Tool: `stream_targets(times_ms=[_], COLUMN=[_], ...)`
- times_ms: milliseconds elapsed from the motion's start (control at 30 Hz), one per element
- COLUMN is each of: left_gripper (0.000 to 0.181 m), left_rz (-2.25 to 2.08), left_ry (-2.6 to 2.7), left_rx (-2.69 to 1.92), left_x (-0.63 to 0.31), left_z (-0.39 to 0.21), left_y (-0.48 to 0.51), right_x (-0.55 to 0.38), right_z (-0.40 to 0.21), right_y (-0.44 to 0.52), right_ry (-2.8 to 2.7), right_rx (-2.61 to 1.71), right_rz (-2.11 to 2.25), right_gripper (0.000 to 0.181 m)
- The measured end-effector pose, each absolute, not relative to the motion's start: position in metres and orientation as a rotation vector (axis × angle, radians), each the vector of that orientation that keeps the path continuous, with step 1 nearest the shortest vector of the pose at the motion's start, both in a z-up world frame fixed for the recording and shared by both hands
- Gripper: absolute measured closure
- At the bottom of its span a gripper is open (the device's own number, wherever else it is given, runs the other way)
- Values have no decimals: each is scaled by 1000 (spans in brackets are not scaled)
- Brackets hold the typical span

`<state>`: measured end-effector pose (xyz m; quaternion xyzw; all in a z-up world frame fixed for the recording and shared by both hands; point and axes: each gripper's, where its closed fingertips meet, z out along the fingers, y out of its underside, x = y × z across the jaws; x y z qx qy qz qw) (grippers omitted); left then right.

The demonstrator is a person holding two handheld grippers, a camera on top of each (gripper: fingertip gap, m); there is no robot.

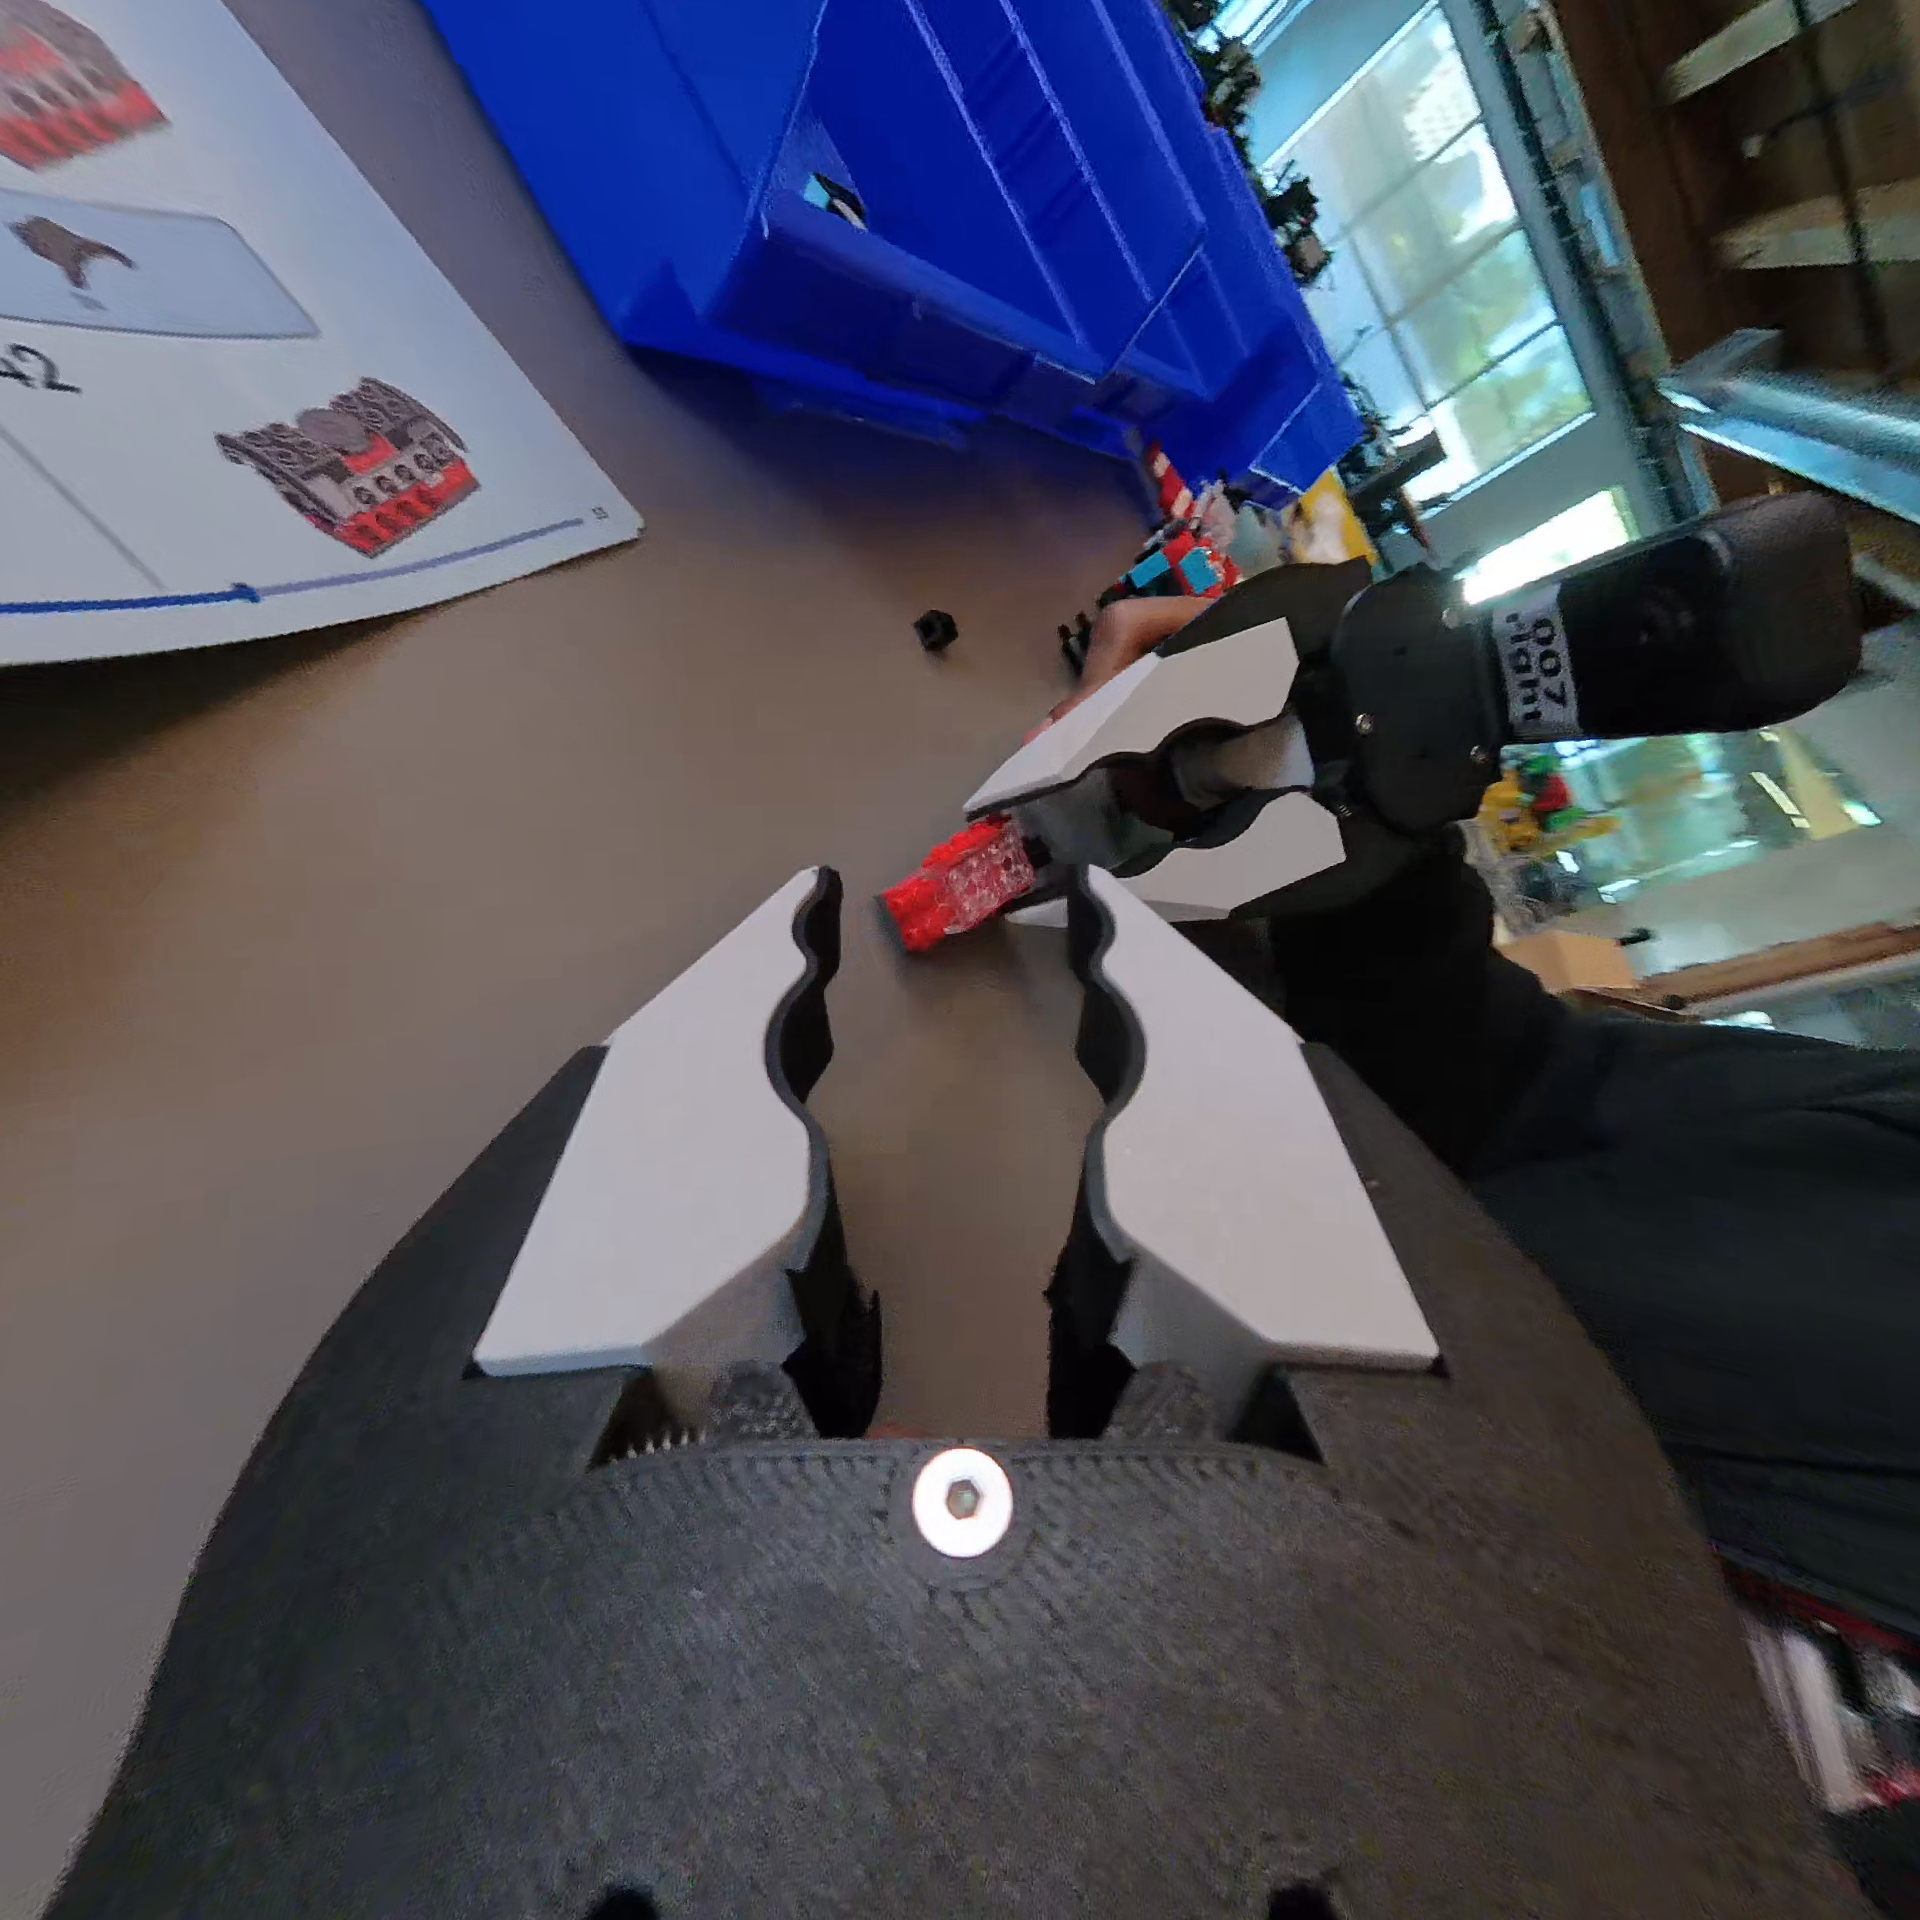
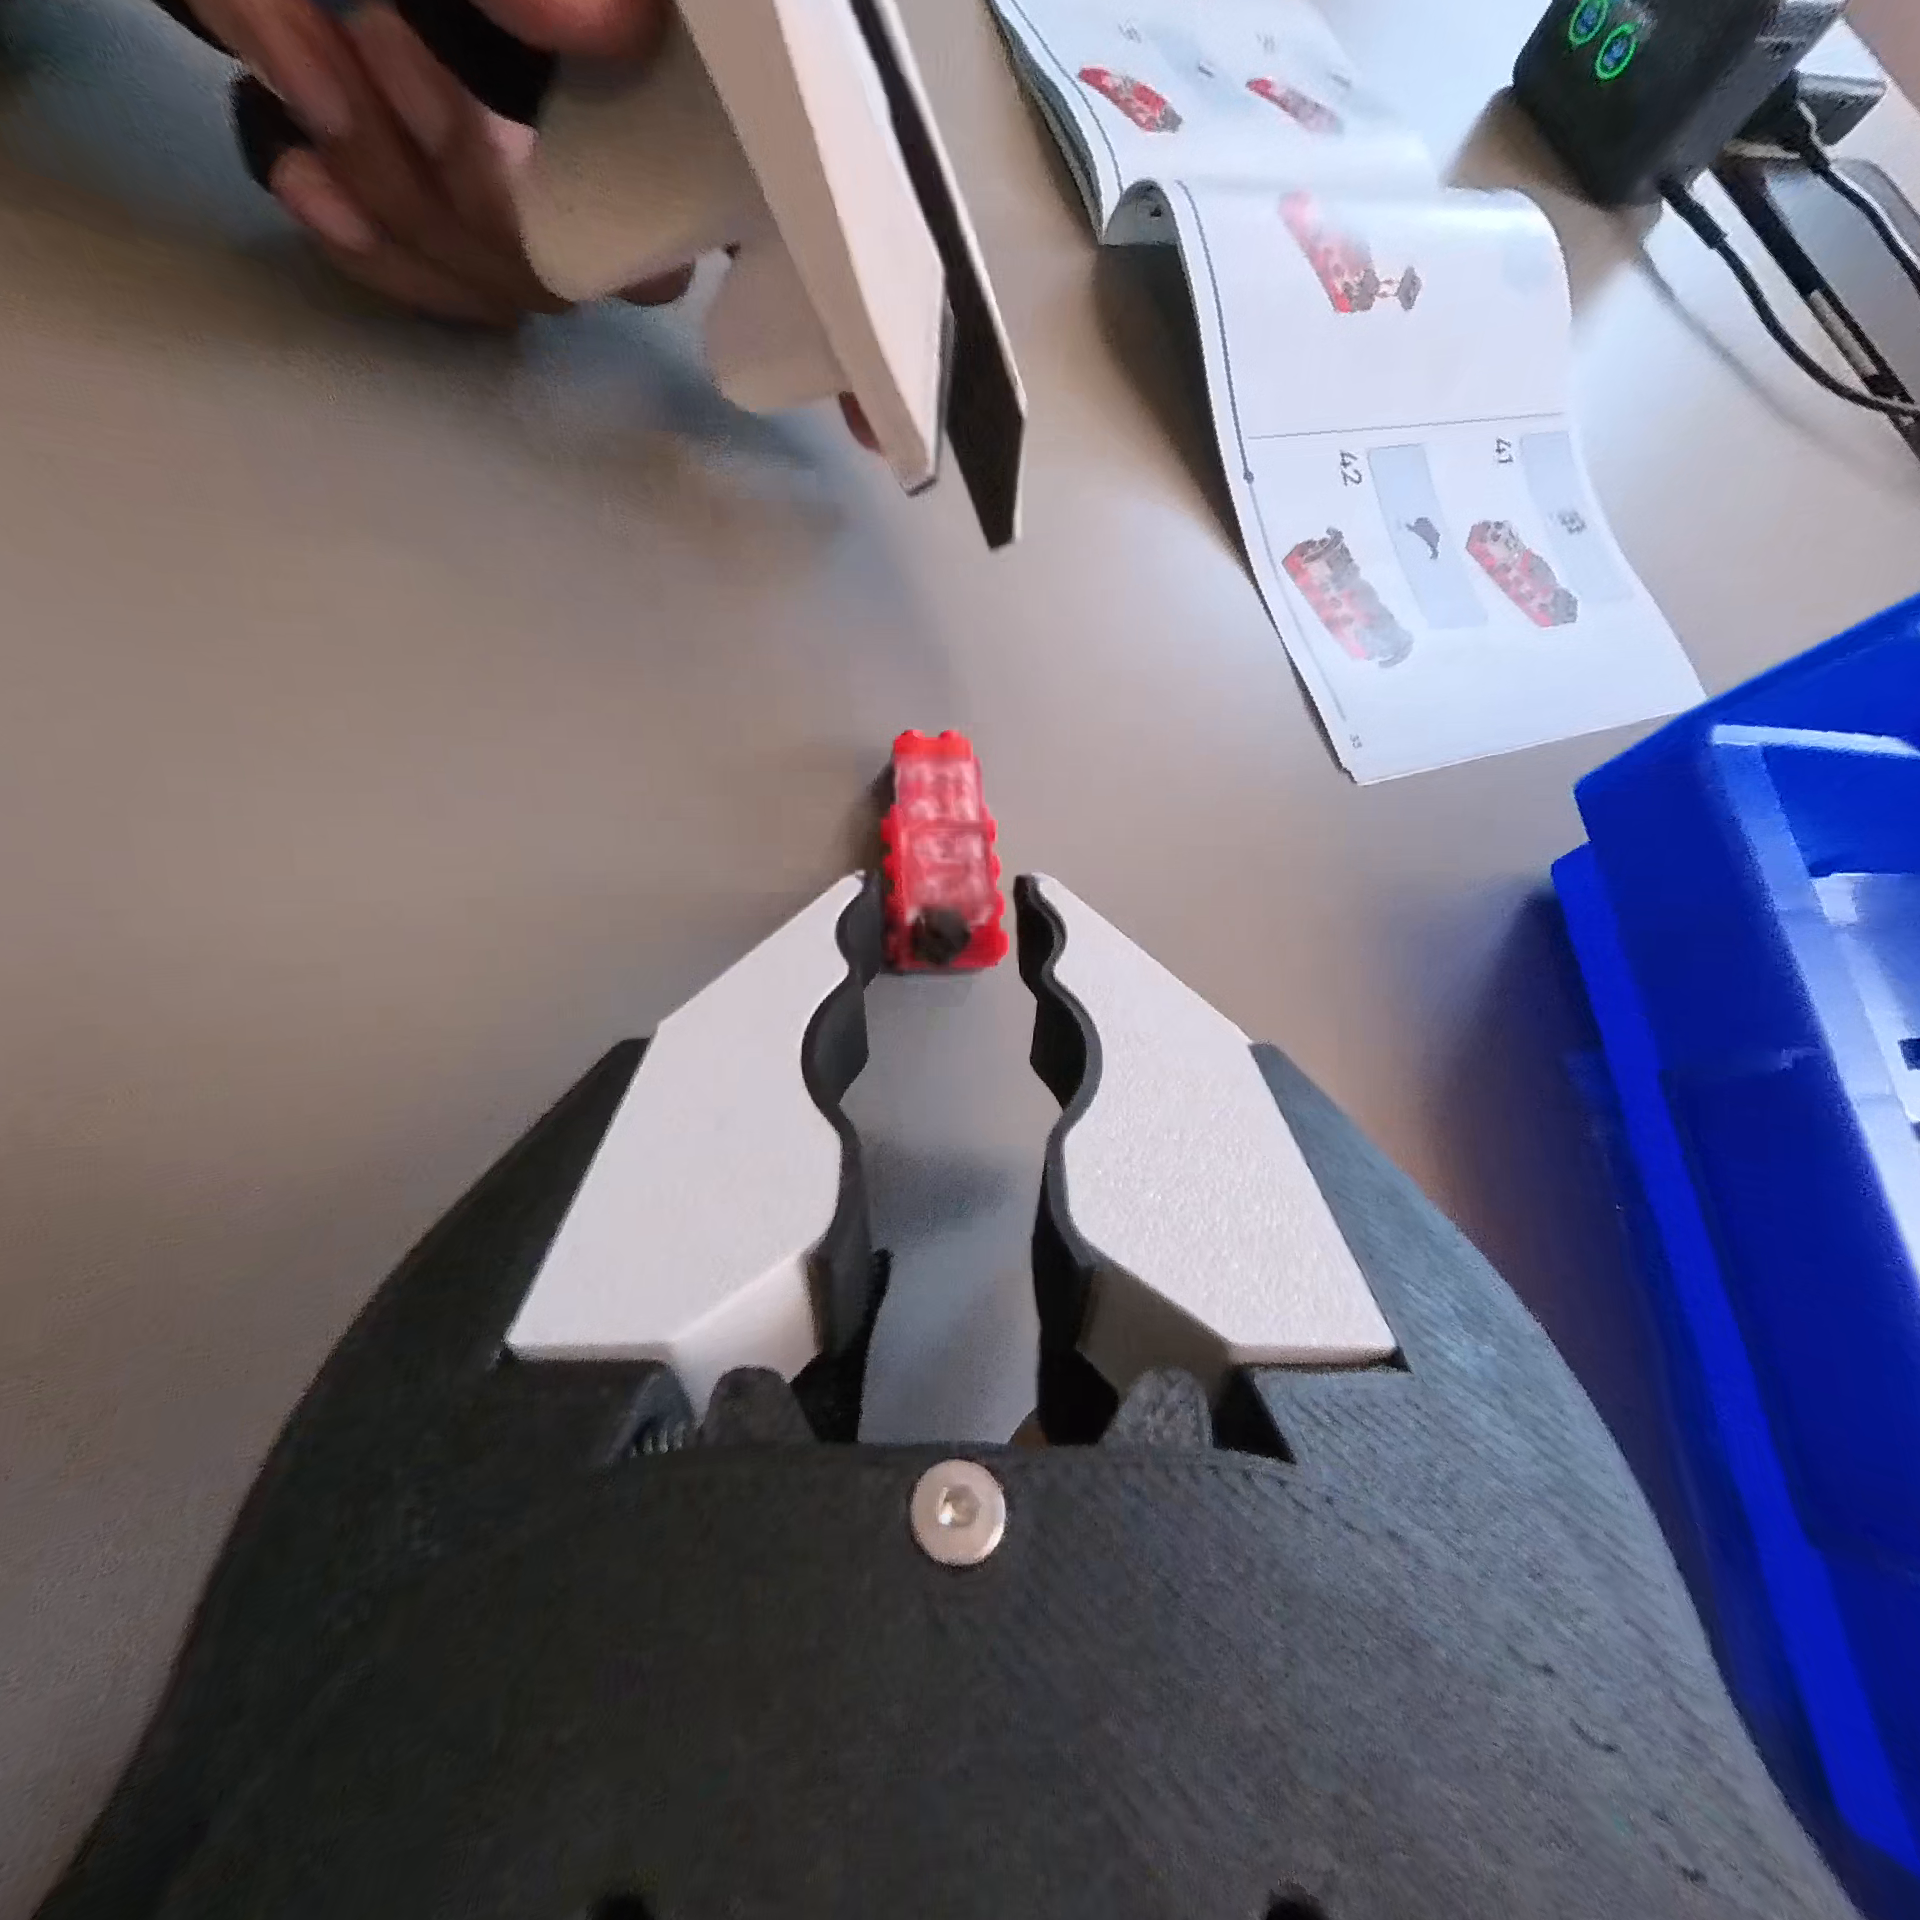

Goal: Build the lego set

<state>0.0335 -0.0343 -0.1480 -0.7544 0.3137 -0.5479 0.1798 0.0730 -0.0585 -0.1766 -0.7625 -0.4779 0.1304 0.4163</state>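
Note:
A small red lego assembly [image 2: 940,847] with clear bricks and a black stud on its near end lies on the grey table [image 2: 416,831]. My right gripper [image 2: 940,904] is open, its jaws either side of the assembly's near end, with a small gap on the right. In the left wrist view the assembly [image 1: 935,904] lies just past the tips of my left gripper [image 1: 954,881], which is open and empty. The right gripper [image 1: 1023,868] comes in from the right there. The left gripper [image 2: 956,499] shows beyond the assembly, with a hand [image 2: 395,156] behind it.
An open instruction booklet [image 2: 1434,499] lies at the far right; it also shows in the left wrist view [image 1: 260,364]. Blue bins [image 1: 883,208] line the table edge, one [image 2: 1766,1039] close to my right. A small black piece [image 1: 935,629] and loose lego [image 1: 1174,571] lie farther off. A black device [image 2: 1642,73] with cables sits at the back. The left gripper's tips are roughly 6 centimetres from the right gripper's. The left gripper is farther from the small black piece [image 1: 935,629], some 12 centimetres, than the right, some 8 centimetres.

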Motion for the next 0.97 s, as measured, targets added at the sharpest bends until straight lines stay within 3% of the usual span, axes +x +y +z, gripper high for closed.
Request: stream_targets(times_ms=[333, 667, 967], left_gripper=[119, 109, 105], left_rz=[-1464, -1434, -1307], left_ry=[789, 725, 636], left_rx=[-1935, -1712, -1720], left_x=[21, 30, 37], left_z=[-98, -25, -22], left_y=[-72, -145, -184], right_x=[90, 101, 89], right_z=[-174, -145, -137], right_y=[-63, -62, -69], right_ry=[-1086, -882, -660], right_rx=[-1994, -2085, -2193], right_rz=[215, -106, -501], right_gripper=[136, 135, 136])
